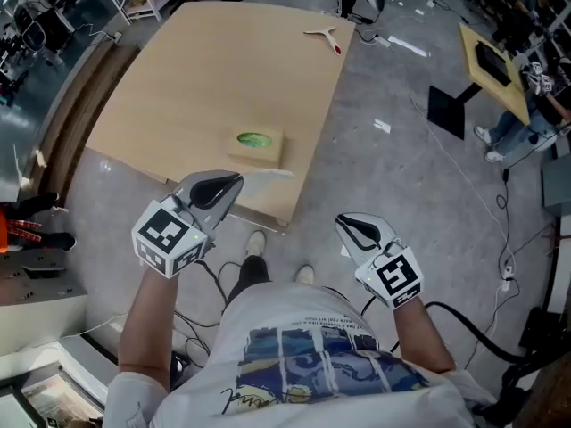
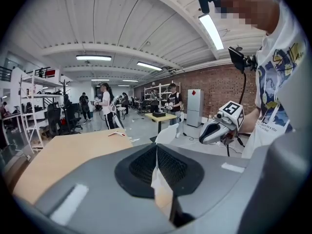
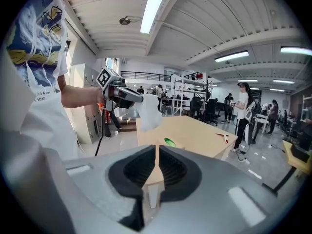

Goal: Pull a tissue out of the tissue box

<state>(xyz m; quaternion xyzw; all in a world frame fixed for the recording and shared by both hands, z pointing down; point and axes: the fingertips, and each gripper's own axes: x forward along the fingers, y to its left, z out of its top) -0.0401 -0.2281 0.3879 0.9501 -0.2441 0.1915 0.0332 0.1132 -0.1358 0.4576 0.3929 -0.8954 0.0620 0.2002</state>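
Observation:
A tan tissue box (image 1: 259,150) with a green oval opening sits near the front edge of the beige table (image 1: 196,69). My left gripper (image 1: 234,182) hovers just in front of the box, lifted off the table. It is shut on a white tissue (image 1: 268,175) that trails free to the right, clear of the box. In the left gripper view the tissue (image 2: 165,132) is pinched between the closed jaws of the left gripper (image 2: 157,147). My right gripper (image 1: 343,226) hangs off the table's front right corner, shut and empty. The right gripper view shows the tissue (image 3: 148,112) dangling above the box (image 3: 165,143).
A red-handled tool (image 1: 326,36) lies at the table's far edge. A small yellow table (image 1: 489,61) stands at the right on the grey floor, with cables and scraps around it. Several people and shelving stand in the background.

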